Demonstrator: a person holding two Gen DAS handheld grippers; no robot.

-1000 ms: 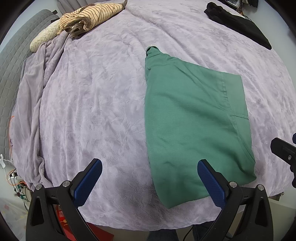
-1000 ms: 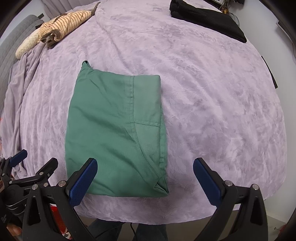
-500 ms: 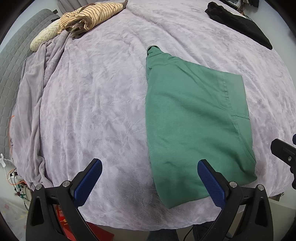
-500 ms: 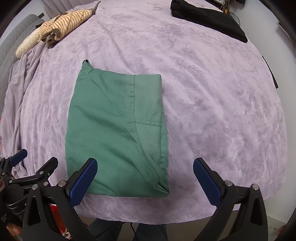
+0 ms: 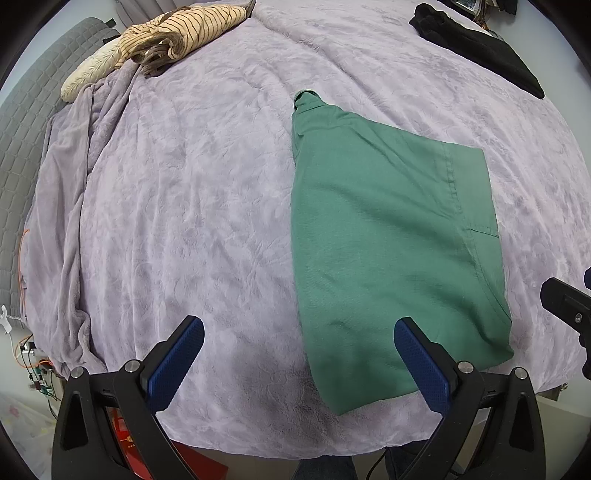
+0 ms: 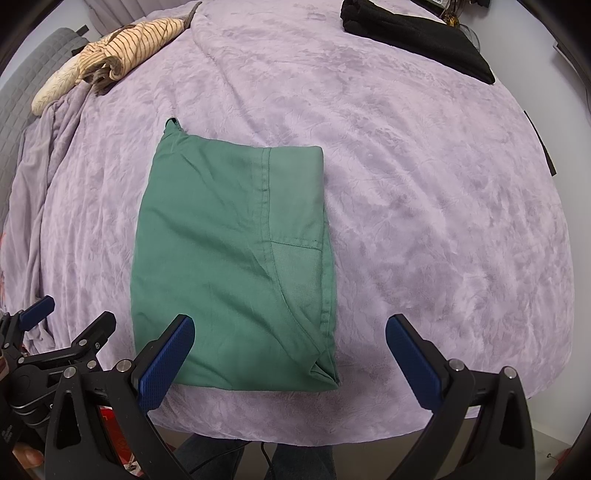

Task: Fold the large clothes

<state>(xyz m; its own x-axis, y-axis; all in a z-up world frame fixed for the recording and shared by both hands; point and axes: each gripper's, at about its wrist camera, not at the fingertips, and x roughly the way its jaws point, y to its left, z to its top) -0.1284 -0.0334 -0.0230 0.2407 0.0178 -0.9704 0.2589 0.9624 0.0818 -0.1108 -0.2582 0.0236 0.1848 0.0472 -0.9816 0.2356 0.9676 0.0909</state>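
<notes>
Nothing had shifted since the earlier frames; the folded green garment [image 6: 236, 266] lay flat at the near edge of the lilac blanket [image 6: 424, 192]; the left gripper [image 5: 299, 354] and right gripper [image 6: 290, 350] stayed above it, jaws spread apart, holding nothing.

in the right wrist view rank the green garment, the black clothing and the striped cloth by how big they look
1. green garment, by far the largest, though it is also the nearest.
2. black clothing and striped cloth: these look about alike, both lie far off near the picture's edge, so their order is unsure.
</notes>
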